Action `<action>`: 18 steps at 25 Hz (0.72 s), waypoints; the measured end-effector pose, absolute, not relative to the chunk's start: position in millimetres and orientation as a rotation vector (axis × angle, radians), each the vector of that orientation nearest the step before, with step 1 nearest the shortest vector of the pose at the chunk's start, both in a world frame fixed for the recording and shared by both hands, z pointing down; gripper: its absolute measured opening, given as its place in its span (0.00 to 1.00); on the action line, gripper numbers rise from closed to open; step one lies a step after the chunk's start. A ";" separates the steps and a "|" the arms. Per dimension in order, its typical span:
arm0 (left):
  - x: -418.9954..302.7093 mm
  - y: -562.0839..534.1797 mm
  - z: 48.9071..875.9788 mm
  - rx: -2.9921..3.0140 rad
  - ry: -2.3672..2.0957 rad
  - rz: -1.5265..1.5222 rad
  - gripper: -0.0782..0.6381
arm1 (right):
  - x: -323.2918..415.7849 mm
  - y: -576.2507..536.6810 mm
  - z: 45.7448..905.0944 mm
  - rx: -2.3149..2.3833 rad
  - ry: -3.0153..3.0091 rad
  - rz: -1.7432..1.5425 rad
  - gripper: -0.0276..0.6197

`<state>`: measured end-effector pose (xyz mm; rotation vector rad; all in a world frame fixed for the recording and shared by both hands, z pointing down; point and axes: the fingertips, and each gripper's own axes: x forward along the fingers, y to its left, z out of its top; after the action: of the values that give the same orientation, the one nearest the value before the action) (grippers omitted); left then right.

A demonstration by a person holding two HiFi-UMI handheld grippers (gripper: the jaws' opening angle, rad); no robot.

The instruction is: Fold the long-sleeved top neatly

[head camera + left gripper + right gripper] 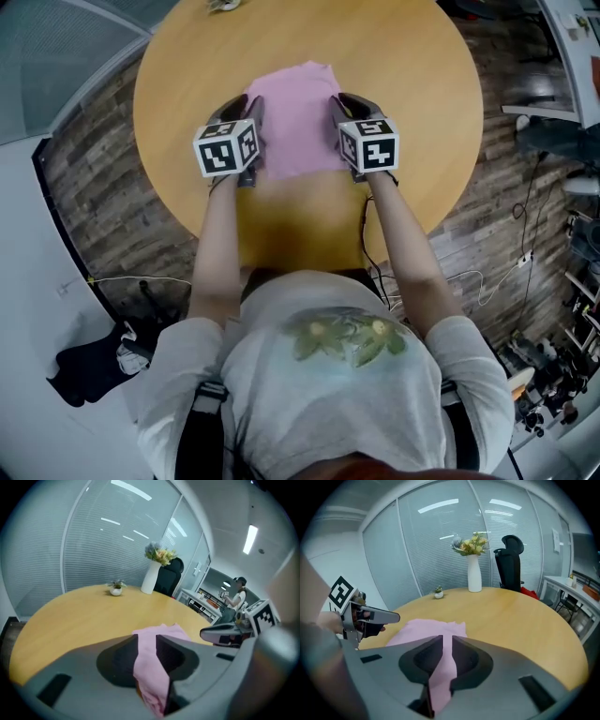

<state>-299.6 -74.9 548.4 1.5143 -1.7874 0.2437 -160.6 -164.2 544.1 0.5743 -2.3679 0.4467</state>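
While the head view looks down on the round wooden table [403, 66] and shows the pink long-sleeved top [298, 117] lying on it as a folded block between the two grippers, only the gripper views take in the room beyond. There a white vase of flowers [474, 573], a small potted plant [438, 592] and a black chair [511, 562] stand at the table's far side before a glass wall with blinds, and the left gripper view alone catches a person [236, 595] standing in the background. The left gripper [147, 644] is at the top's left edge; its jaws stand part-way apart, with a bunched fold of the pink cloth running up through the gap, which is wider than the right one's. The right gripper [446, 646] is at the top's right edge, its jaws drawn close on a narrow strip of the cloth and pinching it. Each gripper view shows the other gripper across the garment, touching its opposite edge. The rest of the top lies flat on the table just ahead of both pairs of jaws.
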 end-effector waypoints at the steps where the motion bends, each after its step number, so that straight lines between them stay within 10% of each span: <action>1: -293.5 -65.6 539.2 1.519 -1.819 0.236 0.25 | -151.8 -153.7 539.2 0.578 -2.378 0.434 0.15; 18: -196.7 25.6 626.5 1.537 -1.798 0.470 0.25 | -75.4 -52.0 623.4 0.460 -2.122 0.168 0.15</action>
<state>-196.7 25.6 626.5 1.5367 -1.7977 0.4701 -75.4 -52.0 623.4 0.4599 -2.1224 0.1683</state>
